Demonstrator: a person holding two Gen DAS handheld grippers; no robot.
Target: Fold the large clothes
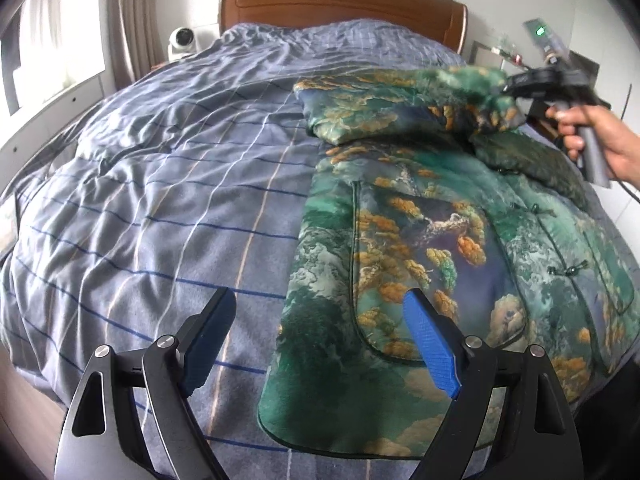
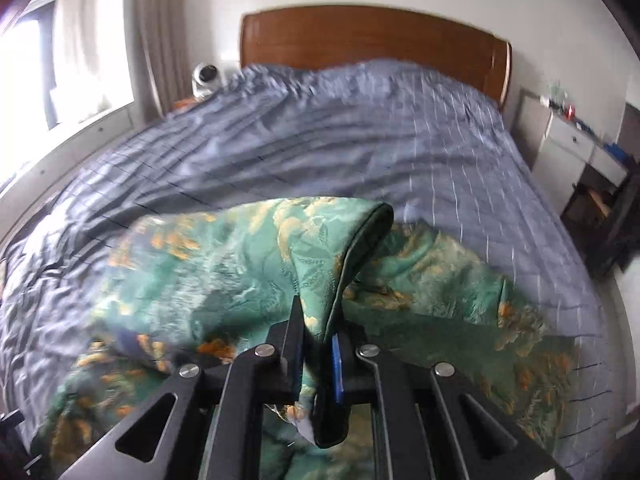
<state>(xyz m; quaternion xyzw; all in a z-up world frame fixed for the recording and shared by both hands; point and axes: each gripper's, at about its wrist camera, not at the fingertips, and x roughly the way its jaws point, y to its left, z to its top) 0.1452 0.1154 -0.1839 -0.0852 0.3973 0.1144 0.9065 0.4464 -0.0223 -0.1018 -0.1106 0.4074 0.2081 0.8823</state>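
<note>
Fingers first: right gripper clamped on a dark-piped edge of the green patterned jacket, cloth pinched between the blue pads and bunching out below them; left gripper spread wide, holding nothing, hovering over the jacket's near hem.

Largest down to smallest:

Bed filling both views, covered in a grey-blue striped quilt, rumpled toward the wooden headboard.

Jacket lying on the right half of the bed, front up, in green silk-like fabric with orange and gold cloud shapes and knotted frog fastenings down the middle. Lower body flat and smooth. Upper part raised and partly doubled over, one sleeve folded across toward the middle of the bed.

Person's hand at the far right of the left wrist view, wrapped round the handle of the right gripper, blurred with motion.

White nightstand beside the headboard, small clutter on top, too blurred to name.

Small white round camera at the head of the bed, near the window side.

Likely trouble from here: grip sits on a thin edge of slippery fabric, so a quick pull could slide the piping out of the pads and drop the fold short. Lifted part hangs loose and twisted, so laying it down without straightening could leave a crooked, lumpy fold. With nothing pinning the hem, a hard tug could drag the whole jacket across the quilt.
</note>
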